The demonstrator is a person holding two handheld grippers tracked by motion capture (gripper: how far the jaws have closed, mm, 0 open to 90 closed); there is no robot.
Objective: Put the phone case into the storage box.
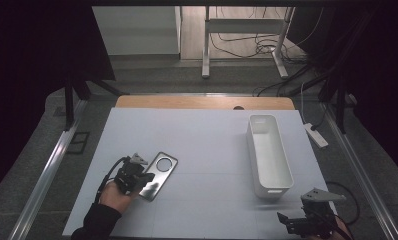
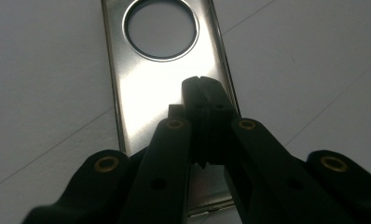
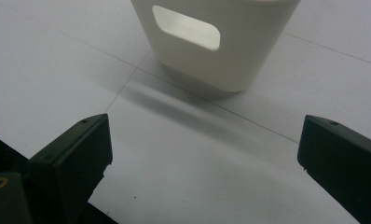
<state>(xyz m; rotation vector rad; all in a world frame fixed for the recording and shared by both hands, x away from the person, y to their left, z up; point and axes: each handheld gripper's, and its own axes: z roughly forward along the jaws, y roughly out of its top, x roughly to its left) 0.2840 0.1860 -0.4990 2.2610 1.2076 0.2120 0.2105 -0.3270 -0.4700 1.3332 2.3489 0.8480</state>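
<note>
A shiny metal plate with a round hole lies flat on the white table, left of centre. A hand holds my left gripper over the plate's near end. In the left gripper view the two jaws are pressed together, left gripper shut, its tips over the plate near its right rim; whether they touch it I cannot tell. My right gripper sits at the front right, open. In the right gripper view its fingers stand wide apart, right gripper facing the near end of a white bin.
The long white bin stands lengthwise at the right of the table, with a handle slot in its near end. Metal rails run along both sides. A desk frame and cables lie on the floor beyond the far edge.
</note>
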